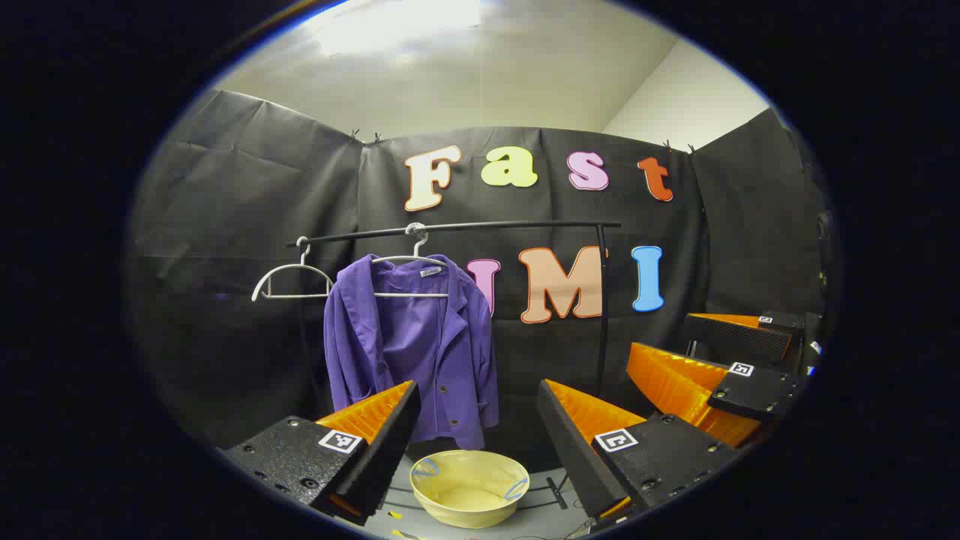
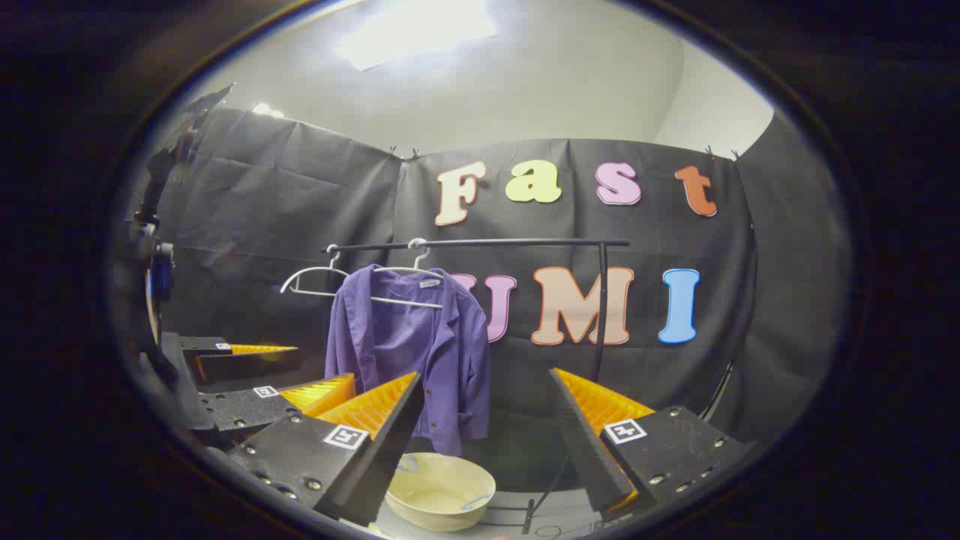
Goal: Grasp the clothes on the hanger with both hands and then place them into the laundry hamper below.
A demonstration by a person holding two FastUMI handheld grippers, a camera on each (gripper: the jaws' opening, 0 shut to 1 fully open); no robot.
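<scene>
Where the black cloth wall (image 1: 247,195) fills the back of the booth, a dark clothes rail (image 1: 465,226) crosses the left gripper view from 9 to 2 o'clock, its upright post (image 1: 602,300) standing at 3 o'clock of centre. From the rail hangs a purple jacket (image 1: 409,352) on a pale hanger (image 1: 411,259), just left of centre, its hem dropping toward 6 o'clock. A second hanger (image 1: 292,285) hangs bare beside it, at 9 o'clock of the jacket. Directly below the jacket, at 6 o'clock, sits the cream laundry hamper (image 1: 469,487), a round basin on the floor, apart from the hem.

The left gripper (image 1: 476,420) shows at the bottom of its view with its jaws spread wide and nothing between them, well short of the jacket. At 4 o'clock in the same view the right gripper (image 1: 709,367) is seen side-on, also parted.

In the right gripper view the right gripper (image 2: 484,409) stands wide apart and holds nothing; the jacket (image 2: 409,352) hangs beyond its left finger, the hamper (image 2: 441,491) at 6 o'clock. The left gripper (image 2: 300,371) sits at 8 o'clock, fingers parted.
</scene>
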